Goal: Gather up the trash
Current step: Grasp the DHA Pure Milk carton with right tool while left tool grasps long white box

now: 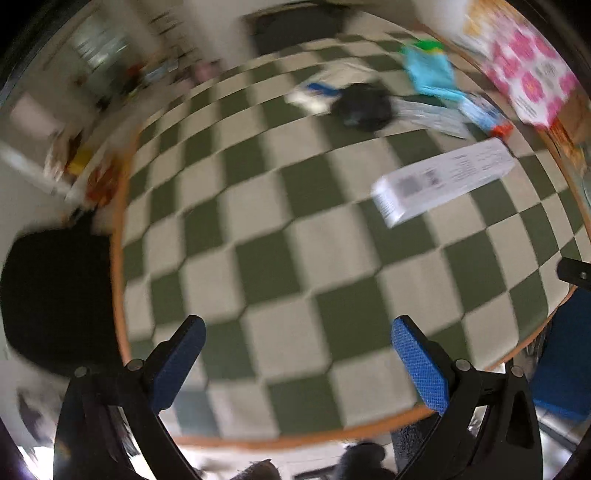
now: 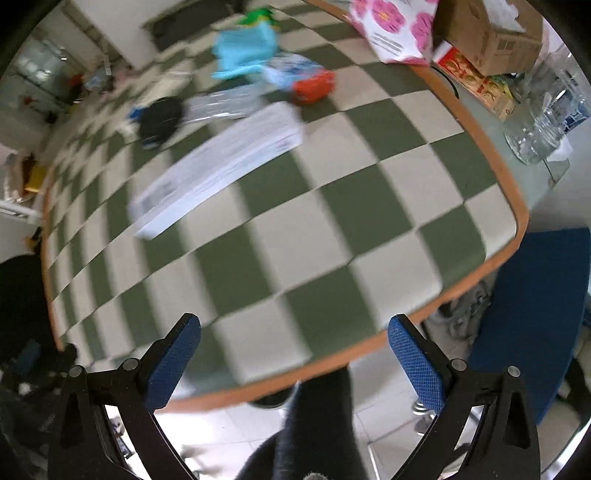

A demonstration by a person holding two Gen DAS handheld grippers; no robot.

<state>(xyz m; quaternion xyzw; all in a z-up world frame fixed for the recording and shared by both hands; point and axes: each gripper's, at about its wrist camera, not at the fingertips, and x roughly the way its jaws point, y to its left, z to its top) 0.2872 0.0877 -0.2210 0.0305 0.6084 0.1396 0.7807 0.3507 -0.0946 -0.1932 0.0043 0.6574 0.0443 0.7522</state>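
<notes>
Trash lies on the far part of a green-and-cream checkered table [image 1: 295, 236]. A long white box [image 1: 443, 181] lies nearest; it also shows in the right wrist view [image 2: 221, 162]. Behind it are a black crumpled bag [image 1: 364, 107] [image 2: 160, 118], a clear plastic wrapper [image 1: 432, 116] [image 2: 225, 103], a blue and orange packet [image 1: 487, 118] [image 2: 303, 77] and a turquoise wrapper [image 1: 430, 70] [image 2: 245, 51]. My left gripper [image 1: 297, 350] is open and empty above the near table edge. My right gripper [image 2: 293, 350] is open and empty over the near edge too. Both views are blurred.
A pink-flowered package [image 1: 528, 74] [image 2: 395, 26], a cardboard box [image 2: 487, 33] and clear plastic bottles [image 2: 543, 110] stand at the right end. A black bin or bag [image 1: 55, 295] sits left of the table. A blue chair [image 2: 535, 314] stands at the right.
</notes>
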